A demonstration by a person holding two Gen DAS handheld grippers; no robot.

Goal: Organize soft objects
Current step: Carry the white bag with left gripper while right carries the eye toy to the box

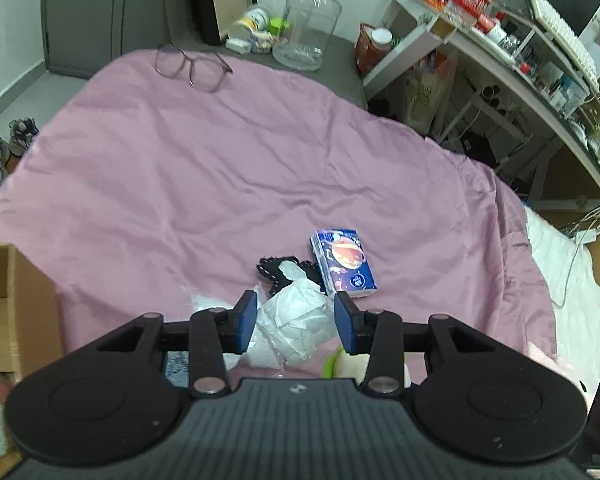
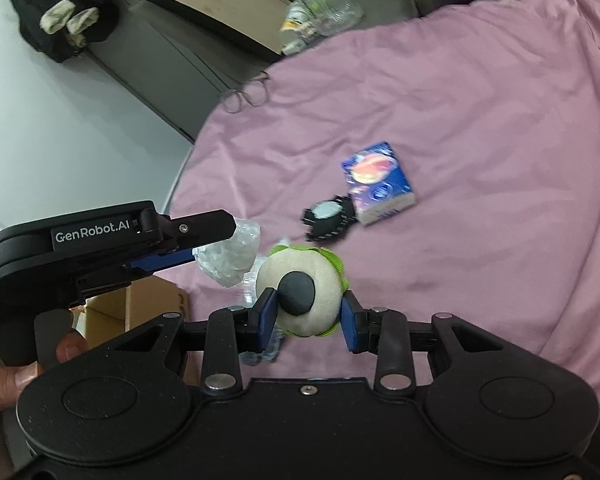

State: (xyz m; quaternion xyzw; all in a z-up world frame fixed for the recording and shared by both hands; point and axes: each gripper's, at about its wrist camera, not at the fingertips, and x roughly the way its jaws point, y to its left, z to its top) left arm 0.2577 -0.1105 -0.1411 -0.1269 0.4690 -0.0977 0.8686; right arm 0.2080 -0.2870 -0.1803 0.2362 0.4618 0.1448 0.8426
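Your right gripper's (image 2: 308, 320) blue-padded fingers (image 2: 269, 318) are clamped on the round cream plush toy with a dark patch and green frill (image 2: 300, 292), while your left gripper's (image 1: 296, 320) fingers (image 1: 246, 320) pinch the crumpled white tissue in clear plastic wrap (image 1: 296, 316); both are held above the wrinkled pink bedspread (image 1: 220, 160). A brown cardboard box (image 1: 4, 300) sits at the bed's left edge. On the spread just beyond lie a blue printed tissue packet (image 1: 344, 262) and, touching it, a small black beaded item (image 1: 278, 270).

Soft, even indoor light fell on the pink bedspread (image 1: 220, 168), with faint shadows only. Fisheye bending curved the edges strongly (corners went dark) — the right wrist view was motion-blurred, notably the blue packet (image 2: 376, 184).
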